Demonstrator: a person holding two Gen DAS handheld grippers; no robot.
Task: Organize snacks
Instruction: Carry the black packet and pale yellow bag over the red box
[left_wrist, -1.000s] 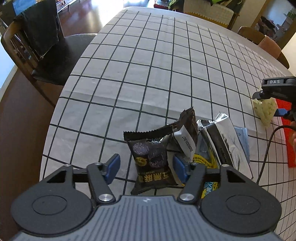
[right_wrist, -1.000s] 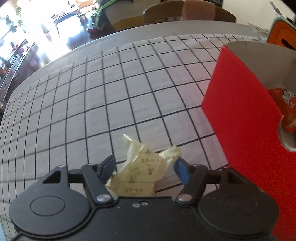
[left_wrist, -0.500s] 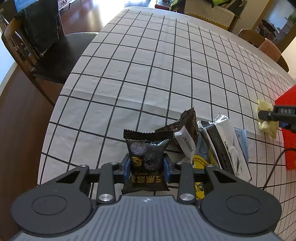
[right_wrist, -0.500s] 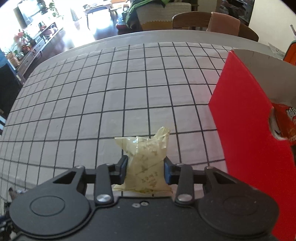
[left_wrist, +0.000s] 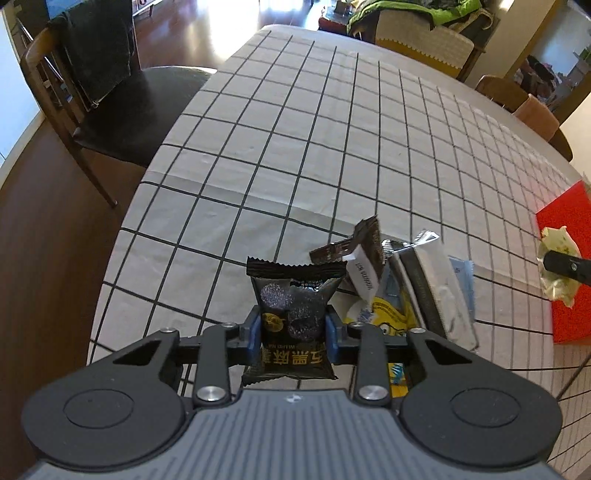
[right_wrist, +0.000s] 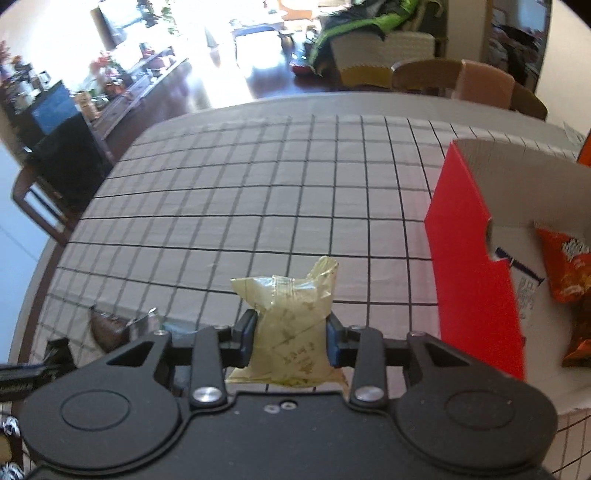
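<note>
we see the left gripper (left_wrist: 293, 338) clamped on a black snack packet (left_wrist: 293, 321), held above the checked tablecloth (left_wrist: 314, 147) near the remaining snack pile (left_wrist: 402, 291). the right gripper (right_wrist: 291, 339) is clamped on a pale yellow-green packet (right_wrist: 291, 325), just beside the open red box (right_wrist: 469, 258). an orange snack bag (right_wrist: 565, 266) lies inside that box.

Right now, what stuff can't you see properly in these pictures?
- Red box: right wrist view, its right side is cut off by the frame edge, and its wall hides much of the inside.
- Orange snack bag: cut off by the same edge.
- Yellow packet: left wrist view, mostly hidden by the left gripper and black snack packet.
</note>
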